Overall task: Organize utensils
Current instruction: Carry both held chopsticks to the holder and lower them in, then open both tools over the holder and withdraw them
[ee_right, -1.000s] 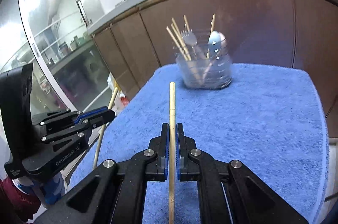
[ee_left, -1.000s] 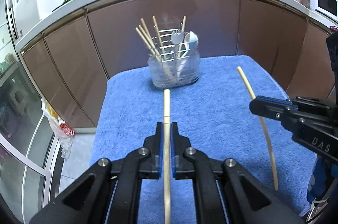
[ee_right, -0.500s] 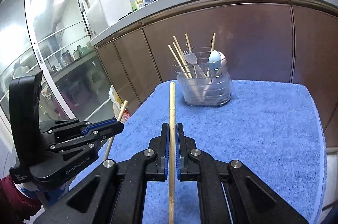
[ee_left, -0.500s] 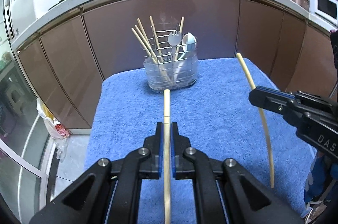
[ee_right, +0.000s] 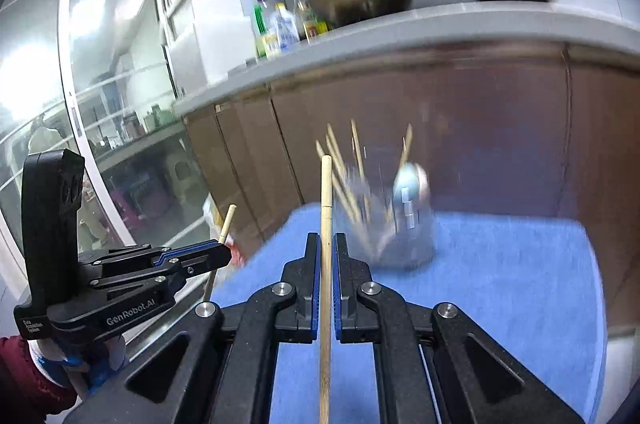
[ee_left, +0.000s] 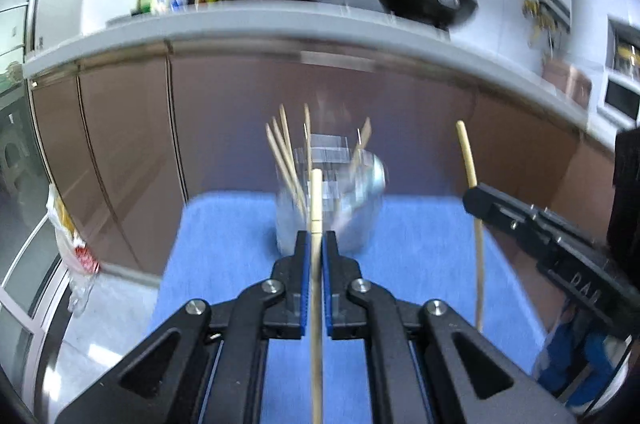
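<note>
A wooden chopstick (ee_left: 316,208) sits clamped in the left hand-held gripper (ee_left: 316,244), another chopstick (ee_right: 326,208) in the right hand-held gripper (ee_right: 327,248), both above the blue-towelled surface (ee_left: 420,244), pointing toward the clear utensil holder (ee_left: 352,200) ahead.

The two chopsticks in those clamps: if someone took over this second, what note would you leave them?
Left gripper: jaws shut on one chopstick.
Right gripper: jaws shut on the other chopstick.
Utensil holder stands at the far side of the blue towel, already holding several chopsticks and a spoon; the view is blurred.
Done: both chopsticks picked up.
Left: drop each into the holder.
</note>
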A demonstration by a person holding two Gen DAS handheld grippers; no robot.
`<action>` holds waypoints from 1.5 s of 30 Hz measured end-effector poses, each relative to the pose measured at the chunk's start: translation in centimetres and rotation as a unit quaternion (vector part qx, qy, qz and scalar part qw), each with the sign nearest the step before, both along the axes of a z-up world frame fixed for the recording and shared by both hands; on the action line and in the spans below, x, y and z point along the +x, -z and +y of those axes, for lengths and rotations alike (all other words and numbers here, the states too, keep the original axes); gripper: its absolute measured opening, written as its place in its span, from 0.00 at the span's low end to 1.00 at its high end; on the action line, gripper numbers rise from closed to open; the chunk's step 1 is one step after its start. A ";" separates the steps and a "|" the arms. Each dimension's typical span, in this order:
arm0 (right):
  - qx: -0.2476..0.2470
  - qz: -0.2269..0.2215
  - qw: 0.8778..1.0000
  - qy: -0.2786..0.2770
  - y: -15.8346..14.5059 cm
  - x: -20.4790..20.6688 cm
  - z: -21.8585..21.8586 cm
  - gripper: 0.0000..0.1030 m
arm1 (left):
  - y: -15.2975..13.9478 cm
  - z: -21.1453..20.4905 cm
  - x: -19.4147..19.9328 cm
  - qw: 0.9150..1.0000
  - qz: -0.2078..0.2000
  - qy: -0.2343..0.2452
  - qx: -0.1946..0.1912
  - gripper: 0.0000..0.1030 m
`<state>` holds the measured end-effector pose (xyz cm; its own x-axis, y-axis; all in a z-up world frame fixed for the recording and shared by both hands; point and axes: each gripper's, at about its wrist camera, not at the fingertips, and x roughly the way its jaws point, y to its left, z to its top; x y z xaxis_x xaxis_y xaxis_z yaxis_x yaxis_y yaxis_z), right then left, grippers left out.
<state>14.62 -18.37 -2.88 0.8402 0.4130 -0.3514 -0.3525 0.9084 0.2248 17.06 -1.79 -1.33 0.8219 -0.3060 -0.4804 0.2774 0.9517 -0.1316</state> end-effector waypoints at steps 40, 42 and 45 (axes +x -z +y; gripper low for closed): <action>-0.042 -0.093 0.992 0.080 3.1 13.7 -1.0 0.33 | 1.8 -1.5 16.6 0.989 -0.107 -0.068 -0.081 0.17; -0.039 -0.091 0.992 0.084 2.6 12.8 -1.3 0.33 | 1.4 -1.1 15.5 0.989 -0.106 -0.069 -0.079 0.22; -0.035 -0.091 0.991 0.087 1.7 10.8 -1.7 0.34 | 0.7 -0.6 13.4 0.990 -0.103 -0.069 -0.071 0.25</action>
